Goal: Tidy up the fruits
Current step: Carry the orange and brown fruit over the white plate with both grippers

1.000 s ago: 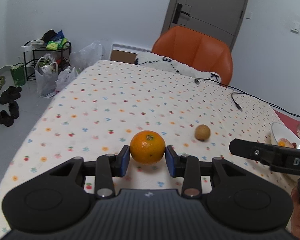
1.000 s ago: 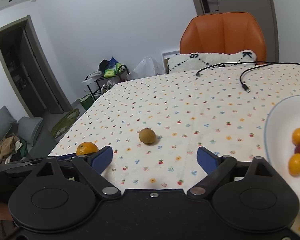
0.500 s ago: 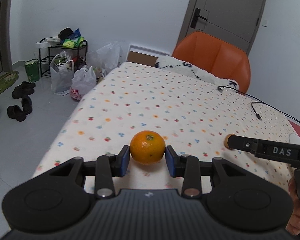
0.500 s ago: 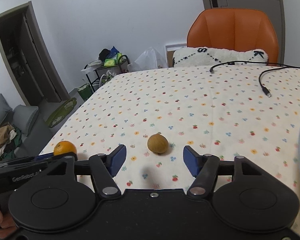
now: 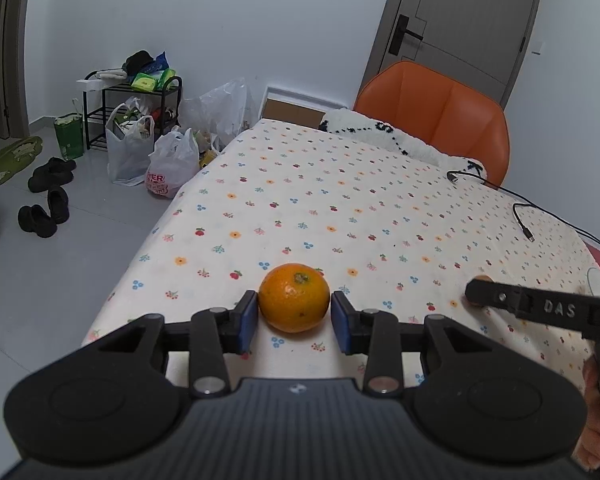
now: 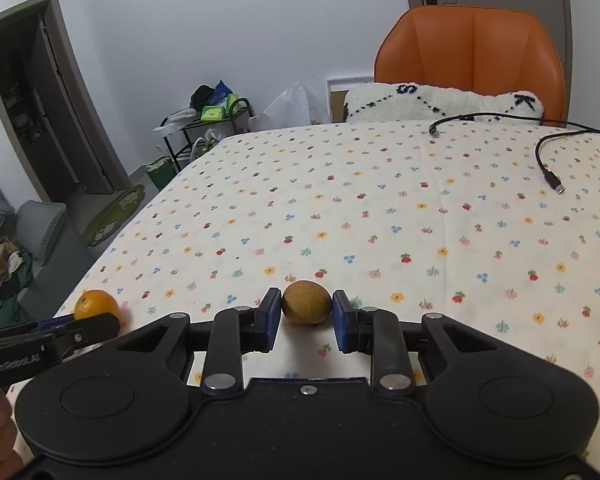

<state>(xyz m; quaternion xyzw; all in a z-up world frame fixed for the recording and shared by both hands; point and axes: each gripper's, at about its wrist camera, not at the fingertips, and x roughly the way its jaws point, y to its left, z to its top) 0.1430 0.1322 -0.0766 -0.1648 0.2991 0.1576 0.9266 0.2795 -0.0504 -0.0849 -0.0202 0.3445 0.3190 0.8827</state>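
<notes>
My left gripper (image 5: 293,315) is shut on an orange (image 5: 293,297), held just above the flowered tablecloth (image 5: 340,200). The orange also shows in the right wrist view (image 6: 96,305), at the left behind the left gripper's finger. My right gripper (image 6: 305,317) has closed on a small brown round fruit (image 6: 305,307) on the cloth; both blue pads touch its sides. In the left wrist view the right gripper's finger (image 5: 540,309) hides most of that brown fruit (image 5: 481,279).
Two black cables (image 6: 548,168) lie on the cloth at the far right. An orange chair (image 6: 472,52) with a white cushion (image 6: 440,100) stands behind the table. The table's left edge (image 5: 148,240) drops to the floor, with bags and a rack beyond.
The right gripper moved left off the plate, came down around the brown fruit and closed on it. The left gripper kept the orange and shifted toward the table's left edge.
</notes>
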